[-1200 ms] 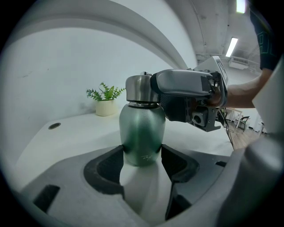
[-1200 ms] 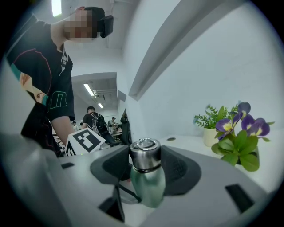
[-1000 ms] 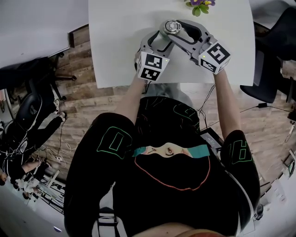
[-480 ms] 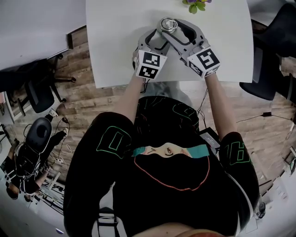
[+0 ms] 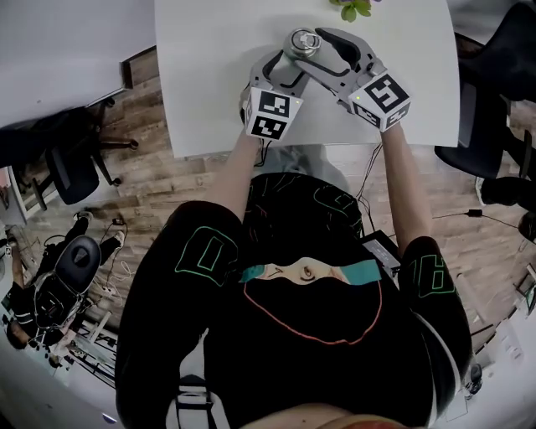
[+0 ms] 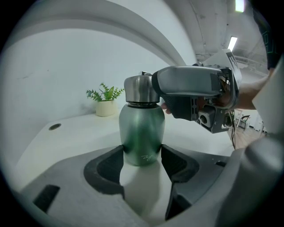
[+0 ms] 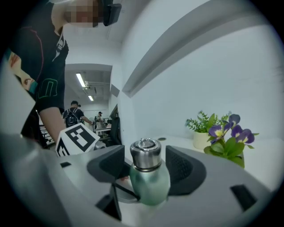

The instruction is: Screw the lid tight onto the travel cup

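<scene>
Right gripper (image 7: 145,166) has just let its fingers (image 7: 184,170) spread, and in the head view its marker cube sits a touch nearer 3 o'clock than a moment ago. Those fingers stand either side of the lid (image 7: 145,155) with a gap on each side, gripping nothing. Left gripper (image 6: 142,162) has its fingers clamped on the lower body of the cup (image 6: 142,131), which stands upright on the white table (image 5: 218,75), toward 12 o'clock from the person. It's a bulbous metallic-green cup with small pale lettering low down. The brushed-steel lid sits level on top, with a ring on its crown. A potted plant (image 5: 352,8) is at 1 o'clock from it.
</scene>
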`<move>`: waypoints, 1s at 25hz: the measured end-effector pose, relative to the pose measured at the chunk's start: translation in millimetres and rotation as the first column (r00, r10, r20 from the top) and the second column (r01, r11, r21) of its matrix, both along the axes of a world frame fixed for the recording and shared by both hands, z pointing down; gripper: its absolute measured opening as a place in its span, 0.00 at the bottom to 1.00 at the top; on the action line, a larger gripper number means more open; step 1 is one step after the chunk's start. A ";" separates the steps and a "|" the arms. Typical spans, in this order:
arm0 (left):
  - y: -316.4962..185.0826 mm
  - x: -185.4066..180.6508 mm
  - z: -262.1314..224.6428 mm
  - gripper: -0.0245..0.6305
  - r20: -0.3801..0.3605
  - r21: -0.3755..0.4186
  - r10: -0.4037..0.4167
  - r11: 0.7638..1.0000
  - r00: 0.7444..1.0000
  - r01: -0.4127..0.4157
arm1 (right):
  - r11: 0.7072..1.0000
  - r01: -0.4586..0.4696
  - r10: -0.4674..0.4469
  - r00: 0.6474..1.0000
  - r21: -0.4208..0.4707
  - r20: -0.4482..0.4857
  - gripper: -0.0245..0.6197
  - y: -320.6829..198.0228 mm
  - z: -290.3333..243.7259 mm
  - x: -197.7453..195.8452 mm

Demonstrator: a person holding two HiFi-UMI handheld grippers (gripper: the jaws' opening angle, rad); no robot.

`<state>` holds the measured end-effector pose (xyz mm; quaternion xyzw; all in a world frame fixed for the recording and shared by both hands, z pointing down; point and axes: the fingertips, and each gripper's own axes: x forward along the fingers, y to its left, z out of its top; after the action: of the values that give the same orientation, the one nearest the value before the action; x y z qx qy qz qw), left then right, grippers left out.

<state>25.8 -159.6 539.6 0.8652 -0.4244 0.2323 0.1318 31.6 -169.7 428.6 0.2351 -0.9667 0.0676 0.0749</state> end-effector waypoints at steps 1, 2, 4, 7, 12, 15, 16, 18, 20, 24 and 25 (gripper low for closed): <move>0.1 0.2 -0.4 0.46 0.001 0.001 0.000 1.000 1.000 0.000 | 1.000 0.022 -0.022 1.000 0.000 0.002 0.49 -0.2 -2.8 0.8; 0.3 0.5 -0.5 0.46 0.001 0.001 0.000 1.000 1.000 0.000 | 0.999 0.044 -0.044 0.999 0.000 0.002 0.49 -0.7 -5.2 1.3; 0.6 0.7 -0.7 0.46 0.002 0.001 0.000 1.000 1.000 0.000 | 0.996 0.090 -0.090 0.996 -0.004 0.000 0.49 -2.4 -8.8 1.1; 1.2 1.6 -1.5 0.46 0.001 0.002 0.001 1.000 1.000 -0.001 | 0.988 0.151 -0.151 0.988 -0.026 0.011 0.46 -6.3 -13.1 -0.1; 4.2 0.8 -3.2 0.46 0.005 0.009 0.001 1.000 1.000 -0.001 | 0.968 0.242 -0.238 0.969 -0.067 0.063 0.40 -1.1 -15.7 -5.5; 6.7 2.0 -2.9 0.46 0.007 0.012 0.002 1.000 1.000 -0.002 | 0.972 0.222 -0.212 0.970 -0.076 0.119 0.40 1.4 -15.2 -1.5; 7.6 2.8 -3.2 0.46 0.007 0.014 0.003 1.000 1.000 -0.003 | 0.974 0.213 -0.203 0.971 -0.074 0.128 0.40 2.4 -15.3 -0.2; 8.5 2.8 -3.7 0.46 0.009 0.015 0.002 1.000 1.000 -0.003 | 0.978 0.198 -0.187 0.972 -0.067 0.140 0.40 3.6 -15.8 0.4; 8.3 0.7 -3.8 0.46 0.010 0.014 0.000 1.000 1.000 -0.001 | 0.981 0.183 -0.173 0.974 -0.062 0.147 0.39 3.1 -16.3 -1.1; 6.9 -2.5 -4.4 0.46 0.010 0.011 0.001 1.000 1.000 -0.001 | 0.989 0.135 -0.124 0.980 -0.059 0.156 0.39 1.6 -16.6 -3.5; 6.6 -2.9 -4.5 0.46 0.011 0.012 0.001 1.000 1.000 -0.001 | 0.991 0.118 -0.108 0.981 -0.058 0.159 0.39 1.3 -16.4 -3.6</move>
<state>22.9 -153.1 535.2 0.8649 -0.4260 0.2344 0.1243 28.1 -168.4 412.1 0.1712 -0.9786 0.1137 0.0108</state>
